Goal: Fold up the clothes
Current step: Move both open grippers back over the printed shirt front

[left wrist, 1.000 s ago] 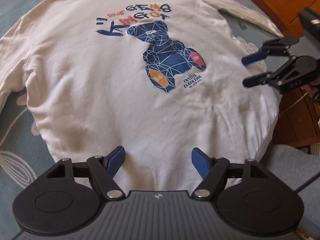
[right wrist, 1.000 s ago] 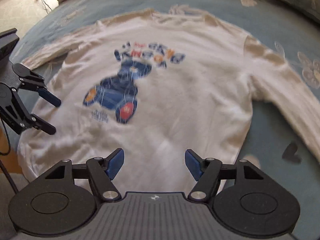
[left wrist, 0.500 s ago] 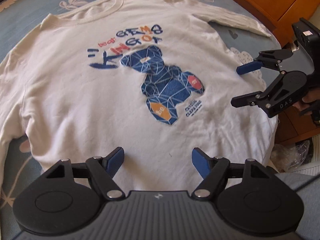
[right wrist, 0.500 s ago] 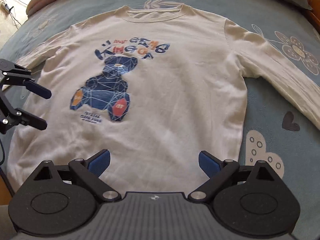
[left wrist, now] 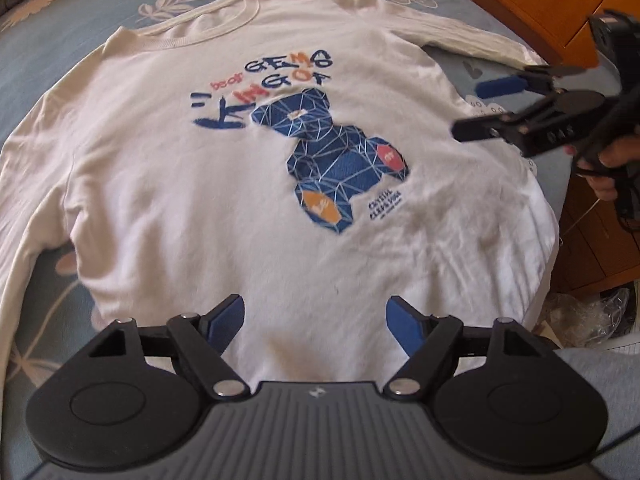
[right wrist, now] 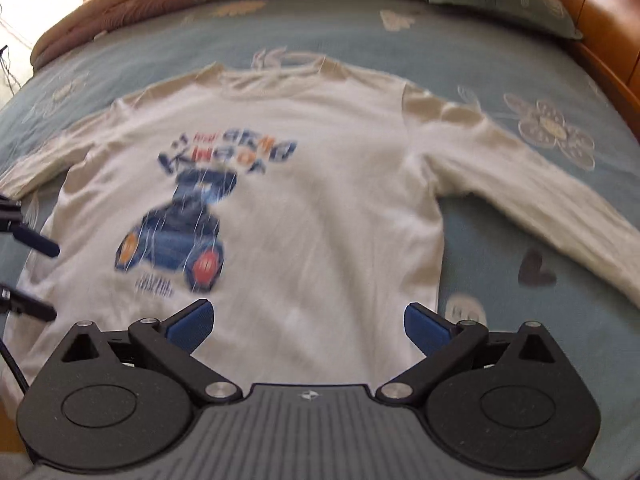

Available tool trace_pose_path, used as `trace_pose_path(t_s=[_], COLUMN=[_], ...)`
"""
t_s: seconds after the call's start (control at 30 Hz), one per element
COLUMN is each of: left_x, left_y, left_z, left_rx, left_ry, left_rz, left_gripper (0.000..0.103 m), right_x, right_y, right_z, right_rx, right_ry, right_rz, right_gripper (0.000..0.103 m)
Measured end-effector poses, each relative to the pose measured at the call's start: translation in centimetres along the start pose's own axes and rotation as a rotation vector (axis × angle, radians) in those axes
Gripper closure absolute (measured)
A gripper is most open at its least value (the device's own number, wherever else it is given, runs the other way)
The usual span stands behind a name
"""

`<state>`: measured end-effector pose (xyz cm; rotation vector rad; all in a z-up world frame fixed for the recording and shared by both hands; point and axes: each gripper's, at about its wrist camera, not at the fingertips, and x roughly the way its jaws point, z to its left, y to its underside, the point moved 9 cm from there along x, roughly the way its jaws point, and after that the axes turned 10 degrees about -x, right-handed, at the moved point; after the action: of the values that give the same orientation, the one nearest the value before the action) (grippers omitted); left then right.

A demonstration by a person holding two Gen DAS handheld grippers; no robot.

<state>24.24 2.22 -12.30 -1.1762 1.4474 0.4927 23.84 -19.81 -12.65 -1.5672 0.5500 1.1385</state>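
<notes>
1. Sweatshirt point(left wrist: 224, 184), white, long-sleeved, with a blue bear print point(left wrist: 340, 160), lies spread flat and face up on the blue flowered bedspread point(right wrist: 520, 40). Its hem is nearest both claws and its neckline farthest ahead of them.
2. Both sleeves lie stretched out to the sides; the one on the right point(right wrist: 540, 200) runs out ahead and to the right of the right claw. No fold shows anywhere in the body or the sleeves.
3. Left claw point(left wrist: 316, 316) hovers over the hem with its blue pads wide apart and nothing between them.
4. Right claw point(right wrist: 308, 320) hangs likewise over the hem, jaws spread wide and empty. In the left wrist view it also shows ahead and to the right of the left claw, above the sweatshirt's side edge, held by a hand point(left wrist: 612, 160).
5. The right wrist view is blurred, so fine creases there cannot be read.
6. Judging by this, the garment is laid out ready for folding, and both claws are free to take hold.
7. A likely next move calls for each claw to close on a thin edge of cloth, a sleeve or a side seam, pinching both layers without bunching, then carrying it across the bear print toward the middle.
</notes>
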Motion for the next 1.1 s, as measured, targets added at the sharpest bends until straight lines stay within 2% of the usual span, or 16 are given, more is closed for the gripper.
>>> trace_pose_path(t_s=[0.13,0.17,0.23,0.33,0.4,0.47,0.53,0.6,0.67,0.8,0.87,0.97,1.03,1.1], left_x=[0.5,0.6,0.6,-0.1,-0.4,-0.6,-0.8,-1.0,-1.2,-1.6,-1.8,-0.9,-0.1,0.2], left_y=[1.6,2.2,3.4,4.8,5.1,5.3,5.5,5.7,5.9,6.4,6.6,6.4,6.5,7.7], left_z=[0.2,0.3,0.6,1.1,1.0,0.8,0.5,0.3,0.0,-0.5,-0.7,-2.1,-3.0,-3.3], left_rx=[-0.005,-0.008,-0.011,-0.009,-0.012,-0.011,-0.01,-0.01,-0.009,-0.007,-0.006,0.054,0.103,0.145], left_ry=[0.0,0.0,-0.002,-0.024,-0.03,-0.03,-0.029,-0.028,-0.027,-0.025,-0.024,-0.017,-0.014,-0.028], left_rz=[0.035,0.046,0.07,0.118,0.126,0.126,0.126,0.126,0.125,0.125,0.125,0.119,0.114,0.108], left_gripper=[0.025,0.025,0.023,0.024,0.025,0.025,0.024,0.024,0.023,0.024,0.025,0.024,0.024,0.025], right_x=[4.1,4.6,4.3,3.9,3.4,2.0,1.1,1.1,1.1,-0.9,-2.4,-3.5,-3.2,-2.7], right_y=[-2.4,-2.6,-2.2,-2.2,-2.4,-2.4,-1.8,0.0,2.2,4.2,4.2,4.3,5.3,7.3], right_z=[-2.3,-2.9,-3.5,-3.6,-3.8,-3.2,-1.7,-0.6,-1.6,-3.8,-3.6,-0.7,1.7,2.7], right_rx=[0.069,0.052,0.017,-0.028,-0.006,0.035,0.037,0.026,0.041,0.033,-0.038,-0.21,-0.324,-0.42], right_ry=[-0.003,0.013,-0.017,-0.02,-0.005,-0.045,-0.124,-0.168,-0.15,-0.091,-0.097,-0.164,-0.224,-0.237], right_rz=[0.003,-0.008,-0.029,0.006,0.037,0.014,0.013,0.058,0.108,0.147,0.116,0.095,0.109,0.142], right_gripper=[0.0,0.0,0.0,0.001,0.001,0.0,0.0,0.0,0.0,0.0,0.0,0.0,0.0,0.0])
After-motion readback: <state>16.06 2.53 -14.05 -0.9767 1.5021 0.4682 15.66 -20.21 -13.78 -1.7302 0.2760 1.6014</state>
